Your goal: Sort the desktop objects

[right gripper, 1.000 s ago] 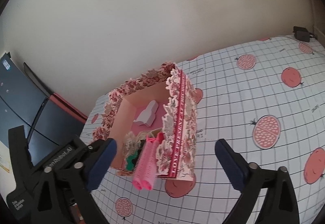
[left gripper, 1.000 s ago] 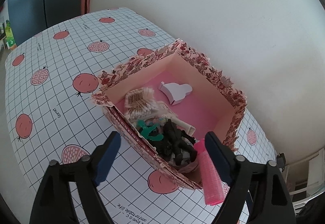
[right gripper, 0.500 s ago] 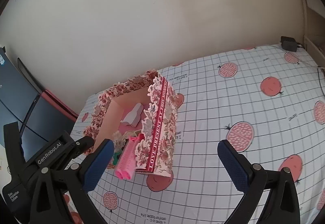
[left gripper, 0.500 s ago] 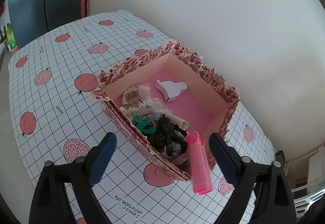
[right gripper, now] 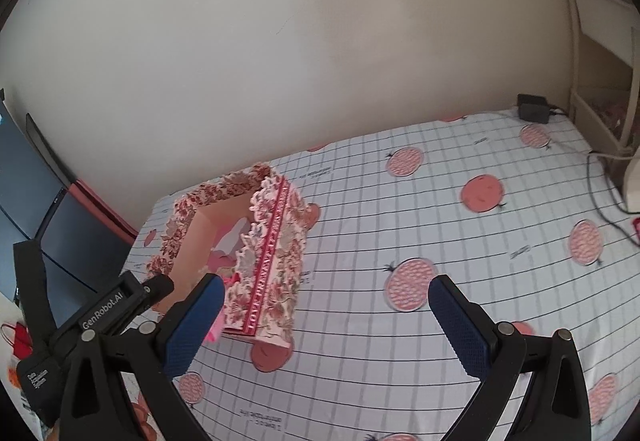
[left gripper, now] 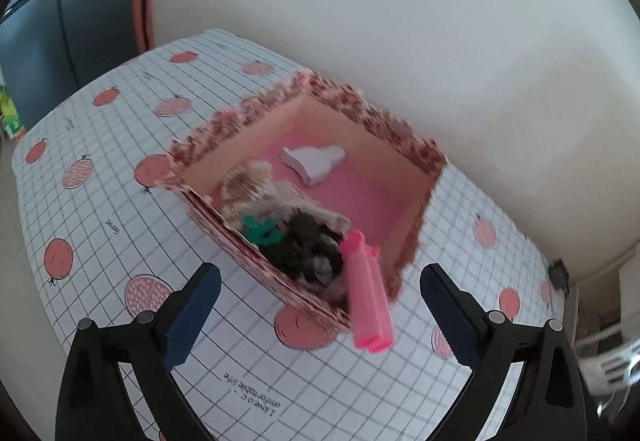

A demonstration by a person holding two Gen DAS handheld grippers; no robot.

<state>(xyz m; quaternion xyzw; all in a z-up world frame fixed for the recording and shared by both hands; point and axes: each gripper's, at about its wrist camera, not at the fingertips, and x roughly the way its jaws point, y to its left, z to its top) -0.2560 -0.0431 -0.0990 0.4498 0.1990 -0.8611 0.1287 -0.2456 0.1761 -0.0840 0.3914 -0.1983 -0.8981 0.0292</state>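
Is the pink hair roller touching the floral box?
Touching. The left wrist view shows the pink hair roller leaning over the floral box at its near corner, no gap visible.

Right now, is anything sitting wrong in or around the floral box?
Yes. The pink ribbed plastic hair roller is not fully inside the floral-patterned cardboard box: it leans over the near corner, its lower end hanging outside above the grid tablecloth. The other contents are piled against that same wall.

The counter (left gripper: pixel 120 209) is covered in a white cloth gridded in black and dotted with red fruit. The box (left gripper: pixel 400 129) is patterned with red flowers outside and lined pink. A bright pink roller (left gripper: pixel 368 305) and blue-padded black tongs (left gripper: pixel 316 317) are seen.
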